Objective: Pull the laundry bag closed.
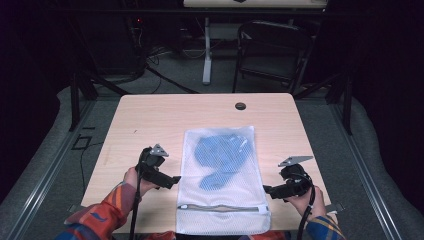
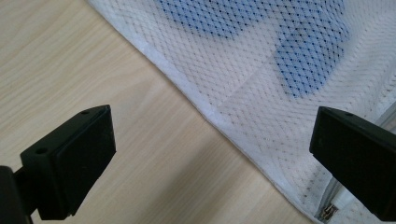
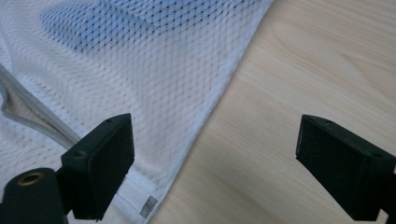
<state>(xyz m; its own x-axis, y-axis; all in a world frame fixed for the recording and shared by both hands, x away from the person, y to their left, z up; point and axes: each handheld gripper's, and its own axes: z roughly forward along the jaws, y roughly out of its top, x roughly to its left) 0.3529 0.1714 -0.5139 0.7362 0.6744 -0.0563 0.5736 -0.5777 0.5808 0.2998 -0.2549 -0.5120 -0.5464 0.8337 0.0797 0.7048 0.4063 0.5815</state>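
The light wooden table (image 1: 150, 120) is the largest thing here, with broad bare wood across its far half and along both long sides, and a small dark round hole (image 1: 240, 106) near its far edge. On its near middle lies a white mesh bag (image 1: 220, 200), flat and lengthwise, its near end reaching the table's near edge; strips of open wood run down either side of it. Through the mesh shows a crumpled blue cloth (image 1: 220, 157) filling the bag's far half, while the near part of the bag looks flat. A zip (image 1: 220, 208) runs across the bag near its near end; the left gripper view shows the metal zip pull (image 2: 328, 211) by the bag's corner. The left gripper (image 1: 167, 181) sits just beside the bag's left edge, jaws spread wide with bare wood and the bag's hem between them, pinching nothing. The right gripper (image 1: 270, 190) sits just beside the bag's right edge, jaws likewise spread apart over the hem and holding nothing.
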